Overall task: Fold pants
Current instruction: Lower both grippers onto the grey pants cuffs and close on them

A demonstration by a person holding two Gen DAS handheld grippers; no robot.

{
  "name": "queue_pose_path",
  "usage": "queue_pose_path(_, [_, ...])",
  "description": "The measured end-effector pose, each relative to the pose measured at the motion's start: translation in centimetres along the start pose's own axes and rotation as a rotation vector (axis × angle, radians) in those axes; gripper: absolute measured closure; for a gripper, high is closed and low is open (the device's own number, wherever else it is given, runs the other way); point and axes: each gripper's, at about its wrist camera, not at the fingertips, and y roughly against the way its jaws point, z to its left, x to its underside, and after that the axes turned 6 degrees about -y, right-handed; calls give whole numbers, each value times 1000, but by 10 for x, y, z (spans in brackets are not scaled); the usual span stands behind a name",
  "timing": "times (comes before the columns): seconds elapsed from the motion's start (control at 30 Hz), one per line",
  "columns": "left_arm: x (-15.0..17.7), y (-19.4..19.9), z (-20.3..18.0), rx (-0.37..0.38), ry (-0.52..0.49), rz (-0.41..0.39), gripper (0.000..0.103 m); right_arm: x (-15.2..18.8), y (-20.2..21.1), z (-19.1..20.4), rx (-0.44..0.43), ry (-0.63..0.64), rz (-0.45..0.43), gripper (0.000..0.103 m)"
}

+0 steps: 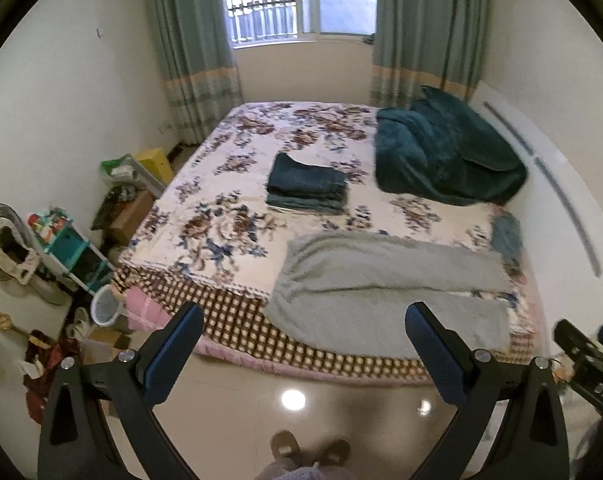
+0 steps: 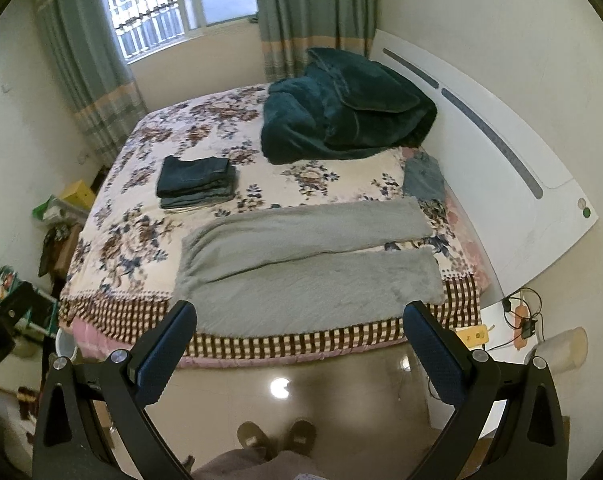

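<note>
Grey fleece pants (image 2: 309,264) lay flat along the near edge of the bed (image 2: 141,184), legs apart and pointing right. Left tongs (image 1: 304,354) and right tongs (image 2: 299,354) were held wide open above the floor, gripping nothing. A stack of folded dark garments (image 2: 197,184), probably jeans, lay farther left.

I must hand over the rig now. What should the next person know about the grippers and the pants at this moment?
Left hand-held gripper: open, empty, above the floor before the bed.
Right hand-held gripper: open, empty, also short of the bed.
Grey pants: spread flat at the near edge of the bed, legs apart, waist to the left.
Done: a stack of folded dark pants lies farther back.
Left: fold the grey pants; nothing is gripped yet.
</note>
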Motion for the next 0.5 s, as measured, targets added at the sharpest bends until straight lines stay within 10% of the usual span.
queue_pose_path(0.5, [-62,-205,-57,-48,-85,165,0,-119,-259,-23,164,-106,97,0])
